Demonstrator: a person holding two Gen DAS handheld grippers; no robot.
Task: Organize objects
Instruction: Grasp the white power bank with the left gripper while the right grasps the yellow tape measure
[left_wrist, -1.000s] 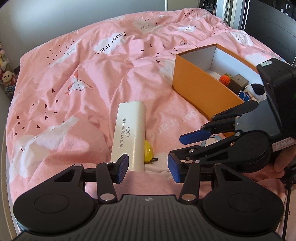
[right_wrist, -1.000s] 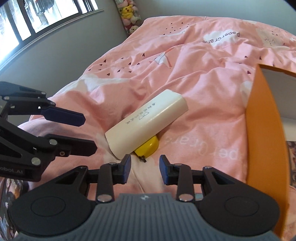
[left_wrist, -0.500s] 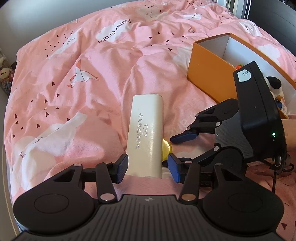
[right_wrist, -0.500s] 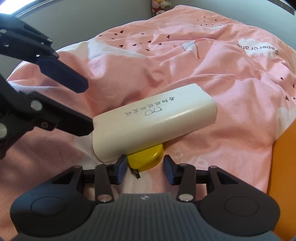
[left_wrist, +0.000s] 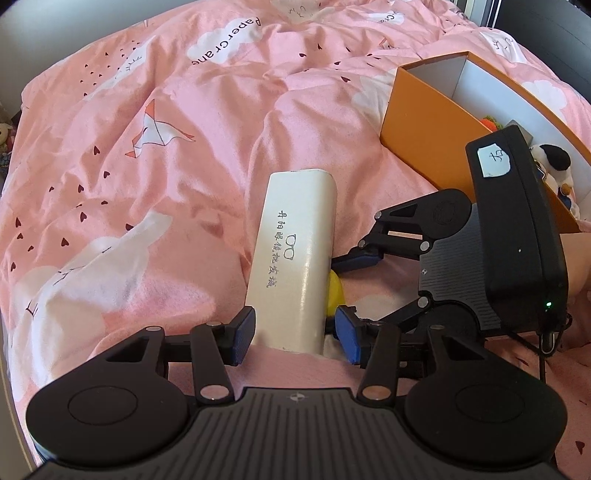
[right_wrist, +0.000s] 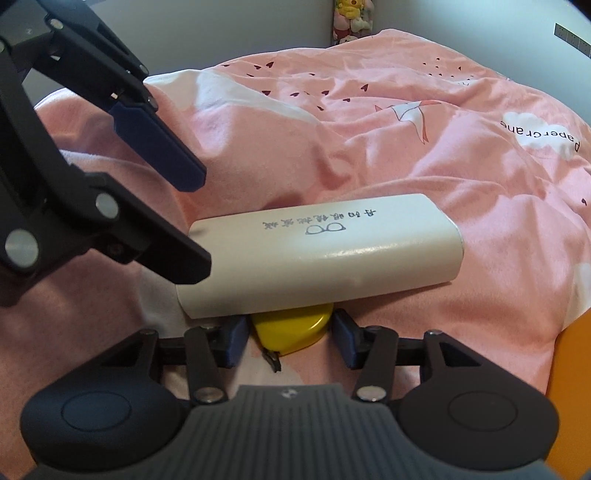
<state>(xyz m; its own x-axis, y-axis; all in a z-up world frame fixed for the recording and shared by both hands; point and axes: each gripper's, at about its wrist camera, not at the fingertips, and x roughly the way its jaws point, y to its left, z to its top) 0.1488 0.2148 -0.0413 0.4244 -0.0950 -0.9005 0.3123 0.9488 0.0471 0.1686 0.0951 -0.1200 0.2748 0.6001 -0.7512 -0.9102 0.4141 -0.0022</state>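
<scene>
A white glasses case lies on the pink duvet; it also shows in the right wrist view. My left gripper is open with its pads on either side of the case's near end. A yellow tape measure lies half under the case, seen as a yellow sliver in the left wrist view. My right gripper is open with its pads on either side of the tape measure. An orange box stands to the right.
The orange box holds several small items, among them a black-and-white plush and an orange knitted thing. The pink duvet is rumpled. Plush toys sit by the far wall.
Both grippers have moved forward and lower. The left one now straddles the glasses case's end and the right one straddles the yellow tape measure. The two objects have not moved.
</scene>
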